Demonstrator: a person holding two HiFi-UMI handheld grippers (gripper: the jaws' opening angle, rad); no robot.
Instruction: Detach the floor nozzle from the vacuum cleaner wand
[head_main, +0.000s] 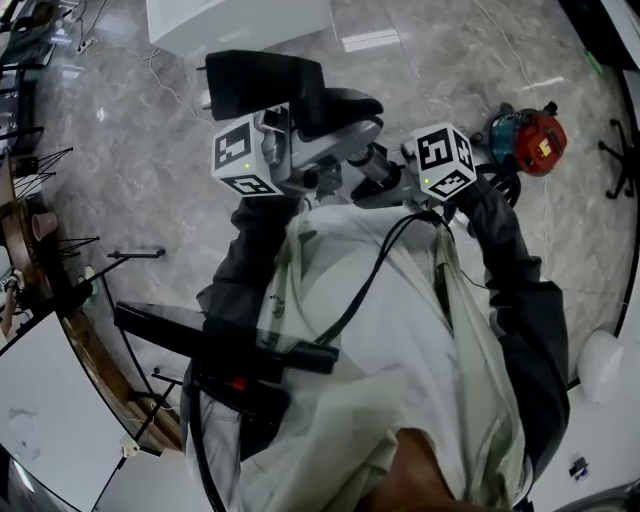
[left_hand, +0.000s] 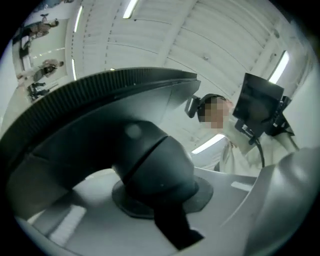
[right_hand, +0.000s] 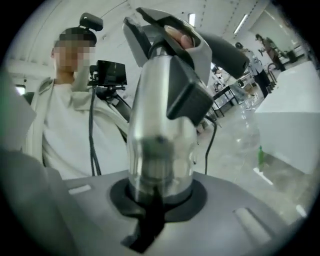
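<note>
Left hand-held gripper (left_hand: 155, 170): jaws partly apart, pressed on the dark neck of the floor nozzle (head_main: 265, 85).
Right hand-held gripper (right_hand: 160, 170): jaws nearly together, clamped round the silver wand (right_hand: 160, 130).
Floor nozzle: black, held up in front of the person's chest, above the grey marbled floor (head_main: 130, 170); it appears joined to the wand.
Marker cubes (head_main: 245, 155): black-and-white square patterns, one cube on each gripper.

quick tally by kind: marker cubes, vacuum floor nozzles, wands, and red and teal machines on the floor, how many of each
marker cubes: 2
floor nozzle: 1
wand: 1
red and teal machine: 1
total: 5
</note>
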